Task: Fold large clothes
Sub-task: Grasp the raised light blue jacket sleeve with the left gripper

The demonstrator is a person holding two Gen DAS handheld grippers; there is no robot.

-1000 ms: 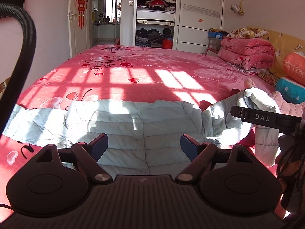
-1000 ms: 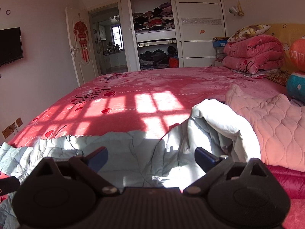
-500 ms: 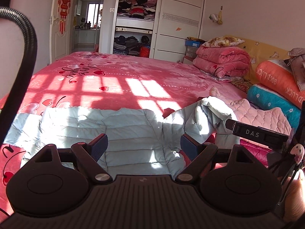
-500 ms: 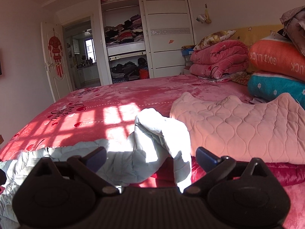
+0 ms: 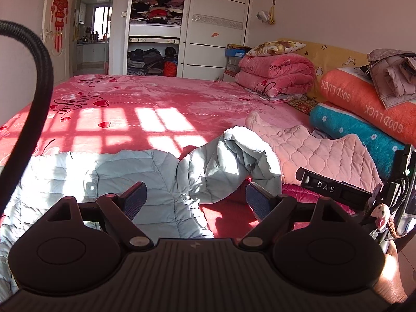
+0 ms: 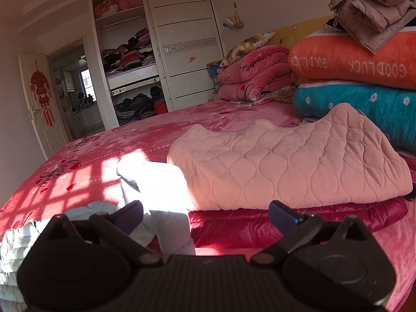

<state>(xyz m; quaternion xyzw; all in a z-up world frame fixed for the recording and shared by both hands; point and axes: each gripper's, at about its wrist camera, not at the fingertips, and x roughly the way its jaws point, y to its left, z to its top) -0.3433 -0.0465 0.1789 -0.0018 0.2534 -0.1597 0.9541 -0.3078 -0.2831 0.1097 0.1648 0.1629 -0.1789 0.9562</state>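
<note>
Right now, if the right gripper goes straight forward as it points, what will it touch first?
Probably the dark red jacket lying under the pink quilted garment; the right gripper is open, and depth is unclear.

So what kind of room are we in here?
A home bedroom, most likely: a wide bed under a pink heart-print cover, an open wardrobe stuffed with clothes, and stacked blankets by the headboard.

A home bedroom. A wide bed (image 5: 156,98) under a pink heart-print cover fills the room, with folded blankets (image 5: 275,75) and stacked pillows (image 6: 358,59) at its right end. On the far wall an open white wardrobe (image 5: 156,26) holds shelves of folded clothes, and left of it a red knot ornament (image 5: 59,18) hangs on a door.
</note>
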